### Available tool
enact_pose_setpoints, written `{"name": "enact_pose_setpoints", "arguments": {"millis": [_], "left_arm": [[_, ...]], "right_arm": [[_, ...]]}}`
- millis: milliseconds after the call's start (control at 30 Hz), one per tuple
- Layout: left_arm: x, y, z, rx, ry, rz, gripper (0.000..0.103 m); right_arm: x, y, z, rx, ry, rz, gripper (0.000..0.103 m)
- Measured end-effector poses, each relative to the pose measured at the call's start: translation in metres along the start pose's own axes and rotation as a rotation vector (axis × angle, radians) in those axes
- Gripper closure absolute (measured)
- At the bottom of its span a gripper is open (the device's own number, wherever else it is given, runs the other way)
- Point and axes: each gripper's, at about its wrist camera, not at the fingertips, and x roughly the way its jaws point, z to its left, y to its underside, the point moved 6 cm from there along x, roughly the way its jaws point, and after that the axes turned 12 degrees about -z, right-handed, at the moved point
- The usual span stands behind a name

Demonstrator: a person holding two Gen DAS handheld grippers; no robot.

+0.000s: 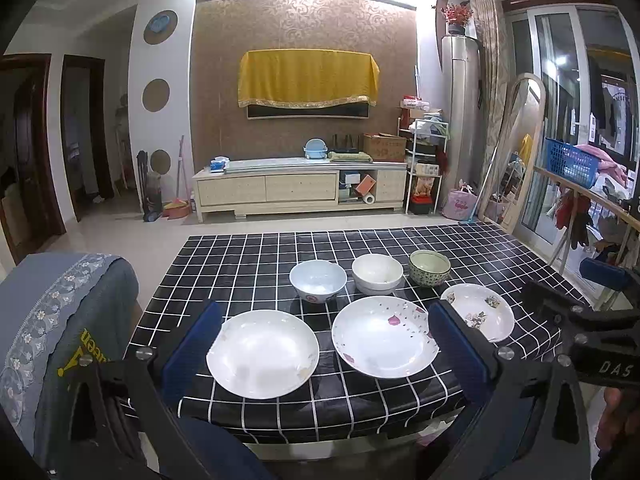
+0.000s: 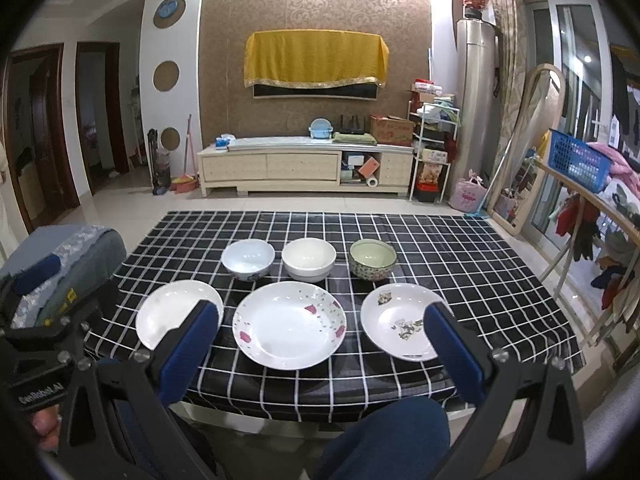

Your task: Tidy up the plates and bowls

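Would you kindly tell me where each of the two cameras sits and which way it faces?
Left wrist: on the left gripper, off the table's near edge, facing the plain plate and the room beyond; open jaws and a hand show.
Right wrist: on the right gripper, facing the pink-flowered plate; open jaws and a knee show.
Shared: three plates, three bowls, the same wall.

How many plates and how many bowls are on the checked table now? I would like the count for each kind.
Plates: 3 (plain white plate, pink-petal plate, small floral plate)
Bowls: 3 (blue-white bowl, cream bowl, green bowl)
Total: 6
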Motion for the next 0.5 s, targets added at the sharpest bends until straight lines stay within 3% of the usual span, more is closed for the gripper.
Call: {"name": "enact_pose_setpoints", "arguments": {"millis": [500], "left_arm": [[-0.0013,-0.0012,0.0000,-0.005,0.009,0.001,0.001]], "right_arm": [[-0.0008,0.0007,-0.0009,-0.011,0.008,0.017,0.000]]}}
